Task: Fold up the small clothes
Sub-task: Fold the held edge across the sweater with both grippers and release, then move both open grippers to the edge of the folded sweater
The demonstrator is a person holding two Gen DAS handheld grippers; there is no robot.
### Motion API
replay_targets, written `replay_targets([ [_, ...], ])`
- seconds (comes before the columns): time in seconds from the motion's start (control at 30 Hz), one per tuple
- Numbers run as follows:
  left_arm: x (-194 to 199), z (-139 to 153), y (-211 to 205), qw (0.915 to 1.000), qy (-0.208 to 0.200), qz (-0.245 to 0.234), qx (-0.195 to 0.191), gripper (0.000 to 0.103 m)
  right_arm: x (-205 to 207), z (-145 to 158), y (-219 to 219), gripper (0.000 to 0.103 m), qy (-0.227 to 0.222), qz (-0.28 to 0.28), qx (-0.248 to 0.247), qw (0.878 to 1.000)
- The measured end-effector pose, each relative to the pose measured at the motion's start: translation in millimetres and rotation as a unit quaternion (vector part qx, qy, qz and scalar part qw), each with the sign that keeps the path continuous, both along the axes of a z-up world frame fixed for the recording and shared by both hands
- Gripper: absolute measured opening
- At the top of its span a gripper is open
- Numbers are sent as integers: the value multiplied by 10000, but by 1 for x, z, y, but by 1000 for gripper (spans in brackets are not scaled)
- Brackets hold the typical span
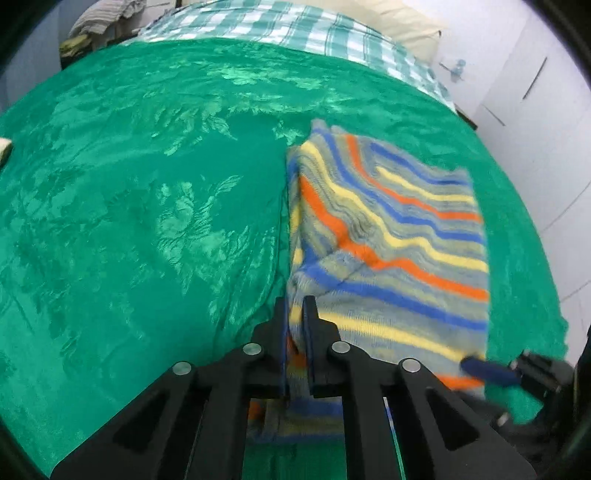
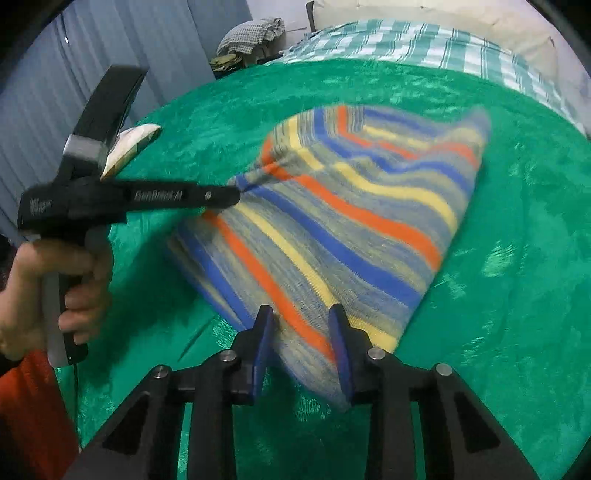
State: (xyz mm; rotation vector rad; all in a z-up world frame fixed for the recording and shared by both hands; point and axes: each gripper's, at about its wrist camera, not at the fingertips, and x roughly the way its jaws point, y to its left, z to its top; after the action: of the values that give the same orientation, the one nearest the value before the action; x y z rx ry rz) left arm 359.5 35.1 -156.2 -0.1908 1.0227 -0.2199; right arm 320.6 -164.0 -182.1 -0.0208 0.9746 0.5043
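On the green bedspread (image 1: 147,206) a striped knitted garment (image 1: 391,236) lies toward the right half of the bed, already doubled over at least once by the look of its layered left edge. Both claws are at its near edge. The left gripper (image 1: 295,317) has its jaws nearly together with a fold of the striped knit pinched between them; in the right wrist view the same tool reaches in from the left, its tip clamped on a bunched corner that is lifted off the cover, with the person's left hand (image 2: 62,291) on the handle. The right gripper (image 2: 303,332) stands with its jaws apart, the blue pads (image 2: 341,347) either side of the near edge of the cloth, which passes between them; whether they press on it I cannot tell, since the cloth there is blurred and a gap shows.

My reading is that the task is part done: the garment is gathered into a rough rectangle, but its surface is rumpled and one corner is up in the air, so a further fold and a flattening are left. Beyond it lie a checked blanket (image 1: 280,29), a cream pillow (image 2: 424,14) and a heap of clothes (image 2: 251,33) off the bed's far corner
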Motion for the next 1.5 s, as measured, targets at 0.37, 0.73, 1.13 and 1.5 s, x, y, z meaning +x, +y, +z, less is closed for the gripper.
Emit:
replay_targets([
  [0.37,59,13,-30,9988,-82,-326,362,35,43,50,-38,32,-448,-658,173,9967],
  [0.73,53,17,1,9992,-44,76,381,29,31,18,-16,33,-264,-780,-87,9966],
  [1.13,-25,6,8,9956,254,-181,878,31,-39,-1,12,39,294,-671,-152,9972],
  [1.5,-141,58,22,9952,-417,-187,871,95,-125,85,21,88,-563,-1576,-1060,9802],
])
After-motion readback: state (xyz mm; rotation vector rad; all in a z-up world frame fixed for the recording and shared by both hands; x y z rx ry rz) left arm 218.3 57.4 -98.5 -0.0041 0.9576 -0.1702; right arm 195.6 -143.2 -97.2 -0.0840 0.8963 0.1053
